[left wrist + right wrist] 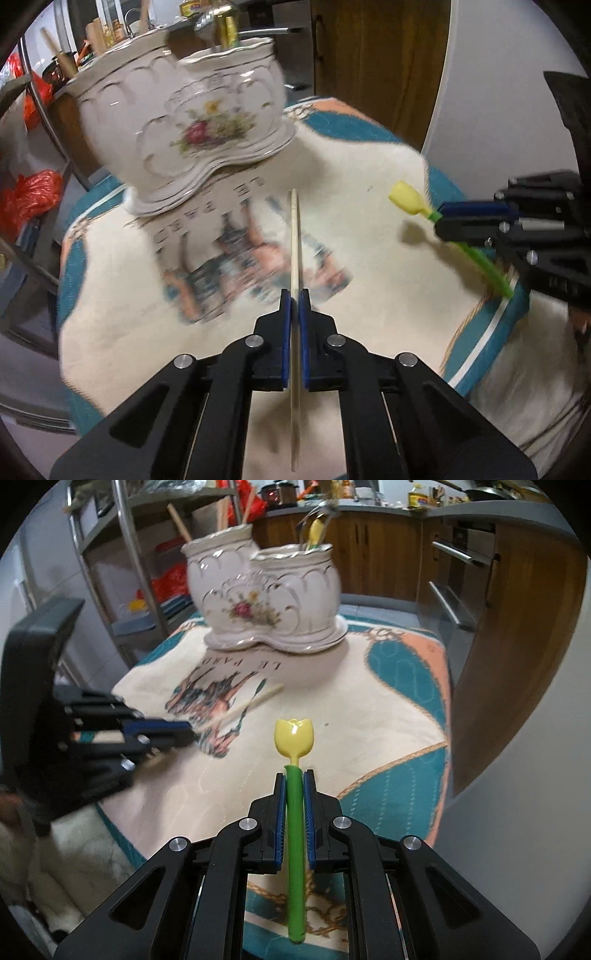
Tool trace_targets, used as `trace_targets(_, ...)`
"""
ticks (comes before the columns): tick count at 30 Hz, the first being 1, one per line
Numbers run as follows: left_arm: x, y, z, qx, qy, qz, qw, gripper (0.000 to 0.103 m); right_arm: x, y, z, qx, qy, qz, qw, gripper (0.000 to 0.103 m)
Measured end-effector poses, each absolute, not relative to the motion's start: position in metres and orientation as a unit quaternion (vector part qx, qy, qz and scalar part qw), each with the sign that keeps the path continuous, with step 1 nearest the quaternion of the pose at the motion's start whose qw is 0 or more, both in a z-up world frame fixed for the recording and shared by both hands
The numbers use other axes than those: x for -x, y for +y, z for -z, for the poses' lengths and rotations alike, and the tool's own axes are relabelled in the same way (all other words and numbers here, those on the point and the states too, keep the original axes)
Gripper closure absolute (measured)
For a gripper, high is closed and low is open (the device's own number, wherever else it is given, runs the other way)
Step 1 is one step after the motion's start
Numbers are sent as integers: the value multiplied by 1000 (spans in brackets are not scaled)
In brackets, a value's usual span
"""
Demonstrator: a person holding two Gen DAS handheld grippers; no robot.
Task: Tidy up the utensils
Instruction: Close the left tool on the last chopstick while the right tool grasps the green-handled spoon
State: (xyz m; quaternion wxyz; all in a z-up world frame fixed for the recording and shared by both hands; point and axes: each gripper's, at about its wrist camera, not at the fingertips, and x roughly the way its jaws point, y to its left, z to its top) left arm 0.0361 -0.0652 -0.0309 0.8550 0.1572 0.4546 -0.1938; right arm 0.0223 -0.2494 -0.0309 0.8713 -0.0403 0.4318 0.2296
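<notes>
My left gripper is shut on a pale wooden chopstick that points toward the white floral ceramic two-pot holder. My right gripper is shut on the green handle of a spoon with a yellow tulip-shaped head. The holder stands at the far side of the cloth-covered table; wooden sticks stand in its left pot and metal and yellow utensils in its right pot. The left gripper with the chopstick shows in the right wrist view, and the right gripper with the spoon in the left wrist view.
A printed cloth with teal and peach borders covers the small table. A metal shelf rack with red bags stands to the left. Wooden kitchen cabinets and an oven are behind. A white wall lies to the right.
</notes>
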Motion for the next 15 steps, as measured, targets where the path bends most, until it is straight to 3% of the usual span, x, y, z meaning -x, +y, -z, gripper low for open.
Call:
trace_targets(6, -27, -35, 31, -201, 472, 191, 837, 99, -25, -231, 35, 74, 459, -240, 852, 93)
trace_targets(15, -36, -20, 32, -184, 491, 203, 827, 96, -33, -220, 41, 116, 505, -243, 820, 91)
